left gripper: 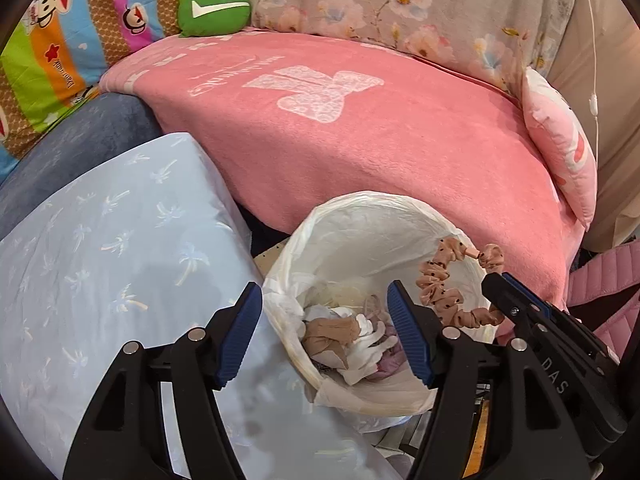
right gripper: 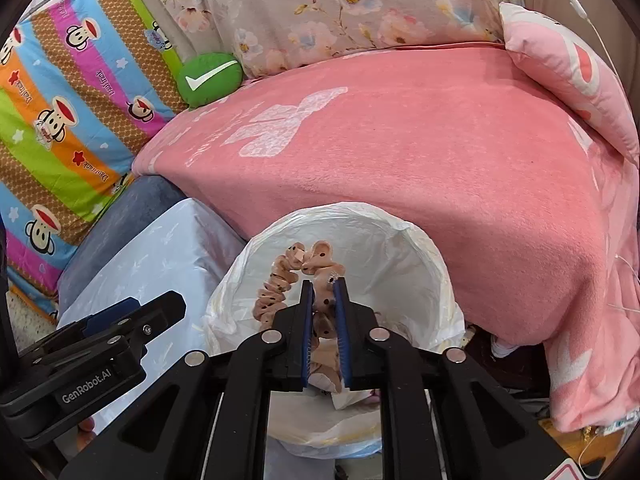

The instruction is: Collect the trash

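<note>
A bin lined with a white bag (left gripper: 360, 224) (right gripper: 400, 236) stands in front of the pink-covered bed and holds crumpled tissues and beige scraps (left gripper: 344, 340). My right gripper (right gripper: 324, 284) (left gripper: 496, 280) is shut on a beige dotted scrunchie (right gripper: 280, 284) (left gripper: 444, 292) and holds it above the bin's opening. My left gripper (left gripper: 324, 308) (right gripper: 132, 308) is open and empty, hovering over the bin's left rim.
A pink blanket (left gripper: 360, 140) covers the bed behind the bin. A light blue patterned sheet (left gripper: 100, 240) lies to the left. A green check-mark cushion (left gripper: 214, 12), a striped cartoon pillow (right gripper: 60, 100) and a pink pillow (right gripper: 560, 60) sit around the bed.
</note>
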